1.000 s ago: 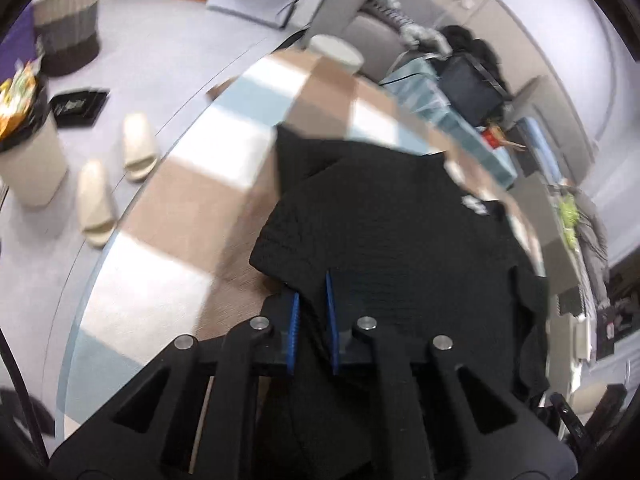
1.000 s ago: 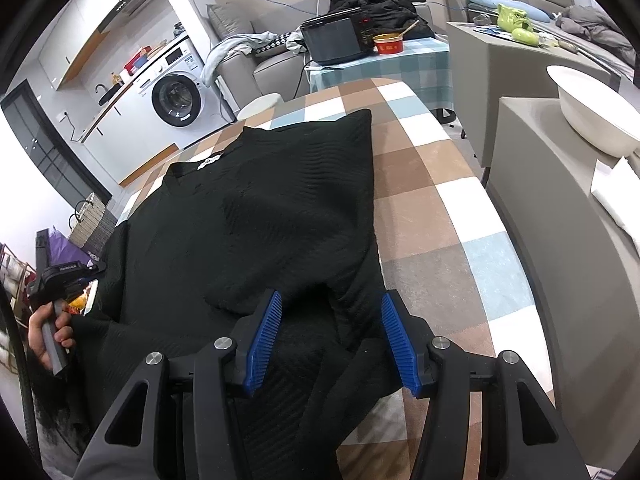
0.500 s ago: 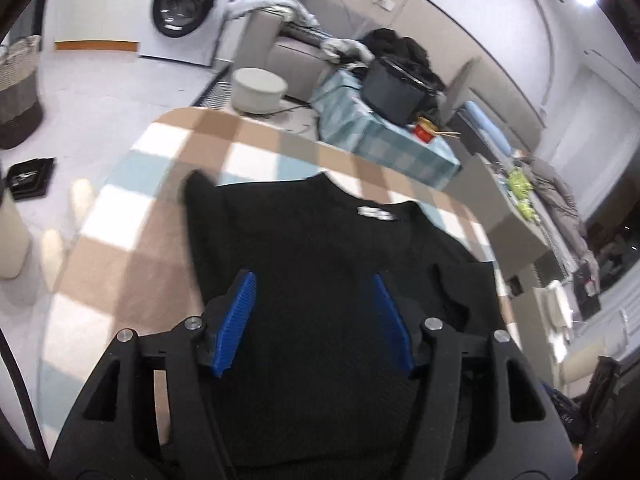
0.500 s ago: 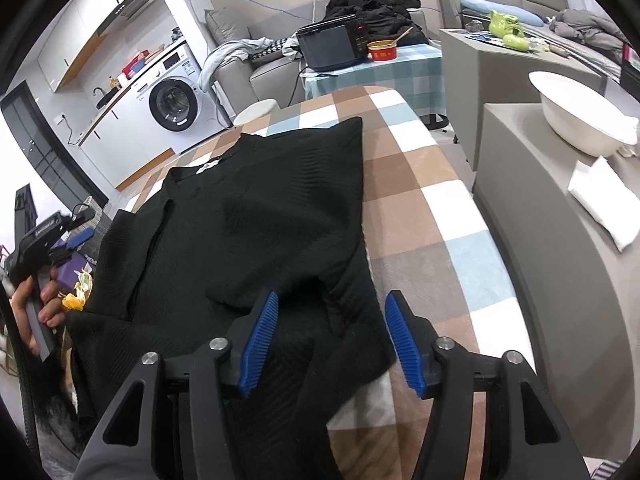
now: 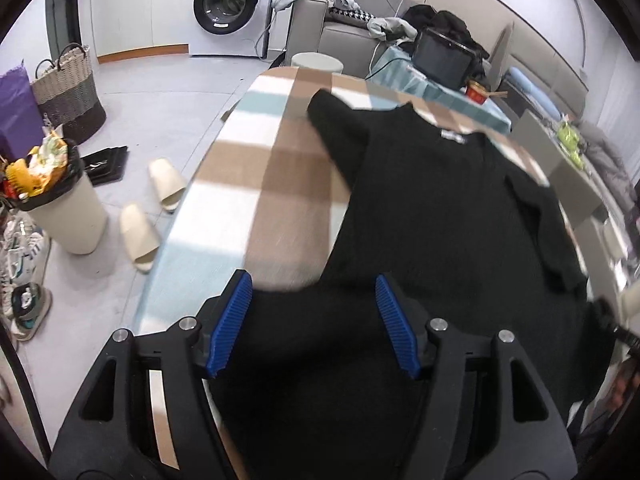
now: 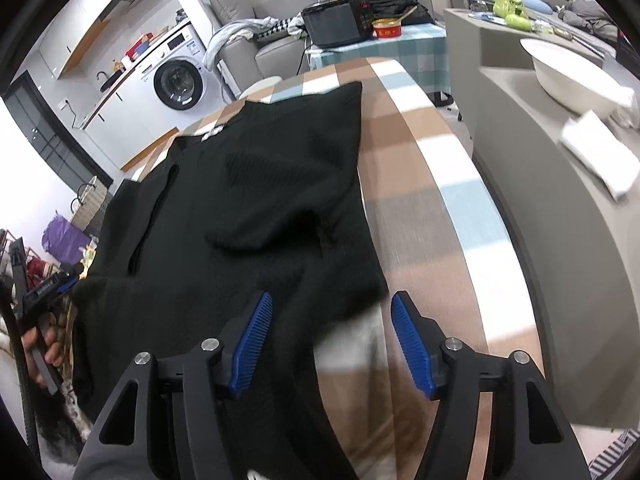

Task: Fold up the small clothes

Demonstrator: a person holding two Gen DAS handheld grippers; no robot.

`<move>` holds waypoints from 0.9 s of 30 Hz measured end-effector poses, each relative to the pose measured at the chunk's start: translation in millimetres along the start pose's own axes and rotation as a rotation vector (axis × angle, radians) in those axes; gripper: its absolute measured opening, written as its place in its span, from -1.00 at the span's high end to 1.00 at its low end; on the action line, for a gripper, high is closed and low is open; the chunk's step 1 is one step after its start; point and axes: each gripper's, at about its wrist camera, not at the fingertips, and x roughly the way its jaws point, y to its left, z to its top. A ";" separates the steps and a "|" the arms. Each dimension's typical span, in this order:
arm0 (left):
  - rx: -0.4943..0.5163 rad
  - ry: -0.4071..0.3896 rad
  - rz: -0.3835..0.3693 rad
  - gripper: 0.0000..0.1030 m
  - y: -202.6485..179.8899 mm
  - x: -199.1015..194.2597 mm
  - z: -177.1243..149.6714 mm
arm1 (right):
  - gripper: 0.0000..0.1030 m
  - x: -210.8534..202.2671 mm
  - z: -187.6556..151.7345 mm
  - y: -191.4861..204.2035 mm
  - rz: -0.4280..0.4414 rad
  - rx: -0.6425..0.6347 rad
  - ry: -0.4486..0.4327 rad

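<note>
A black knit top (image 5: 440,208) lies spread on the checked tablecloth (image 5: 256,184), collar with its white label (image 5: 453,136) at the far end. My left gripper (image 5: 314,320) hovers over the garment's near left edge, jaws opening, pads clear of the cloth. In the right wrist view the same top (image 6: 256,184) has a sleeve folded in over its body. My right gripper (image 6: 332,340) hangs above the near right hem, jaws opening, nothing pinched. The left gripper (image 6: 44,292) and the hand holding it show at that view's left edge.
A washing machine (image 5: 228,4) stands at the back. Slippers (image 5: 140,232), a full bin (image 5: 60,208) and a wicker basket (image 5: 68,92) sit on the floor left of the table. A grey counter with a white bowl (image 6: 568,72) flanks the right side.
My left gripper let go of the black cloth, opened wide and swung back to the garment's near left edge. My right gripper opened a little wider and shifted slightly.
</note>
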 end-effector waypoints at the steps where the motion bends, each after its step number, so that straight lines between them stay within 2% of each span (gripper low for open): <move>1: 0.004 -0.002 0.014 -0.32 3.6 -4.8 -7.4 | -0.33 -2.3 -5.9 -2.6 0.011 0.004 0.014; 2: 0.005 0.001 0.024 -0.39 7.3 -8.9 -15.6 | -0.33 -3.9 -11.9 -4.5 0.018 0.007 0.034; 6: -0.015 0.037 0.015 -0.40 22.5 -15.6 -43.2 | -0.32 -5.8 -34.2 -4.6 0.046 -0.026 0.089; 8: -0.005 0.051 0.031 -0.40 25.5 -16.7 -52.4 | -0.10 -5.5 -43.2 -1.2 0.039 -0.065 0.111; 10: 0.007 0.065 0.045 -0.40 28.8 -19.7 -61.8 | -0.09 -6.5 -49.8 -3.0 -0.009 -0.091 0.124; 12: 0.013 0.080 0.053 -0.40 32.2 -23.0 -69.4 | -0.09 -10.0 -54.4 -13.8 -0.118 -0.101 0.132; 15: 0.019 0.089 0.075 -0.40 39.6 -30.5 -80.5 | -0.10 -19.4 -56.7 -28.1 -0.153 -0.056 0.120; 17: 0.002 0.090 0.051 -0.40 43.7 -33.1 -84.5 | -0.10 -25.1 -58.9 -28.2 -0.120 -0.044 0.099; 21: -0.034 0.095 -0.021 -0.40 42.3 -27.6 -81.9 | -0.10 -27.3 -63.4 -21.6 0.032 -0.029 0.066; 23: -0.037 0.085 -0.030 -0.40 37.7 -22.2 -77.7 | -0.10 -24.2 -64.8 -18.8 0.064 -0.027 0.064; 25: -0.031 0.074 -0.022 -0.26 32.8 -17.3 -71.6 | -0.08 -18.4 -66.5 -16.7 0.080 -0.029 0.064; 27: -0.048 0.069 -0.046 0.64 31.5 -15.0 -67.3 | 0.29 -14.0 -66.8 -12.9 0.074 -0.040 0.063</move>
